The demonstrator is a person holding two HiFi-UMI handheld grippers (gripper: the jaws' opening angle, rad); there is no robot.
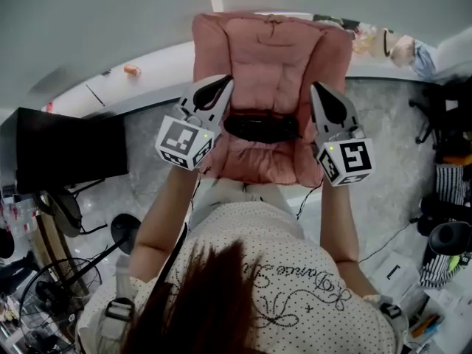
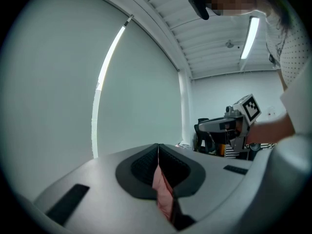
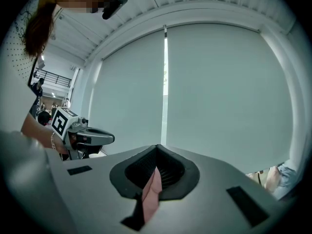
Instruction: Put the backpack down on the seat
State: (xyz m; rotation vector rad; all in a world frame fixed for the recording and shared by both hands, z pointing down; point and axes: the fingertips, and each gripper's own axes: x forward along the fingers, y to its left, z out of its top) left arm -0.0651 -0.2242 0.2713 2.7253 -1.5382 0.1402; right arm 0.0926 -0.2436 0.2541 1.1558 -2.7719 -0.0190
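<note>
The backpack (image 1: 269, 57) is held aloft, its pink fabric pinched by the left gripper (image 1: 221, 85) and the right gripper (image 1: 317, 92). Both sides should be lowered evenly and released only once the seat, unseen here, is reached.

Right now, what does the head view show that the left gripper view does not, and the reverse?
Head view only: the whole pink backpack with its black part, a monitor and the floor. Left gripper view only: the ceiling lamp and a pale blind. Both: the right gripper, and the left gripper with its jaws shut on pink backpack fabric.
</note>
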